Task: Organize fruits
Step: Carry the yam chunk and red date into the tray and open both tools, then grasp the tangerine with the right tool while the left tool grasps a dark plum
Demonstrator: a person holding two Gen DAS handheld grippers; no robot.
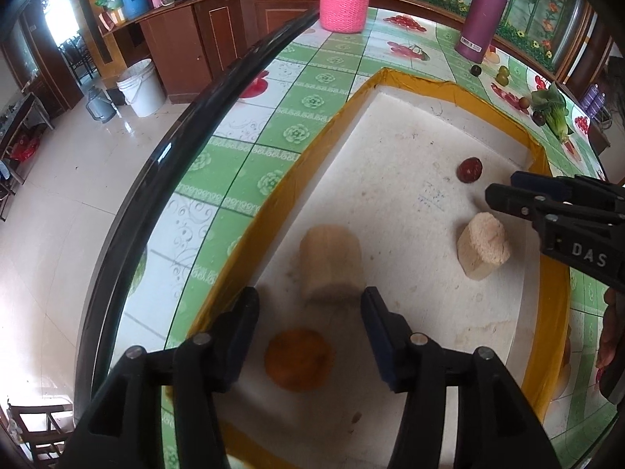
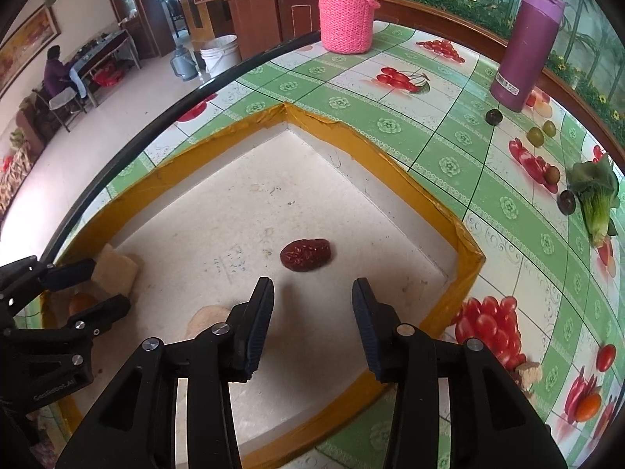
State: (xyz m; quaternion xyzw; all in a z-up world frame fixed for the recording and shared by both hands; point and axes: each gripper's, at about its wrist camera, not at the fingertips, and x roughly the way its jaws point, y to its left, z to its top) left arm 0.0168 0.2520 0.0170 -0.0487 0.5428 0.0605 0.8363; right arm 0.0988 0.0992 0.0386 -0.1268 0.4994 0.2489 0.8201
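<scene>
A pink knit-sleeved cup (image 2: 346, 19) stands at twelve o'clock on the bench (image 2: 410, 125); a purple bottle (image 2: 523, 47) stands at two o'clock. On the floor at eleven o'clock are a white bucket (image 2: 220, 54) and a grey kettle (image 2: 183, 63).

A shallow tray (image 2: 465, 258) lies on the desk (image 2: 390, 125). Inside it, a dried date (image 2: 306, 254) sits toward the far right, just ahead of the right tool (image 2: 312, 293). Two cut blocks lie in the tray: one (image 1: 331, 264) ahead of the left tool (image 1: 308, 305), the other (image 1: 484, 245) to its right. A round fruit (image 1: 299, 359) lies between the left tool's jaws. Behind the tray stand a knit-covered jar (image 2: 345, 19) and a bottle (image 2: 525, 45); small fruits (image 2: 535, 136) and a leafy vegetable (image 2: 595, 199) lie at the right.
</scene>
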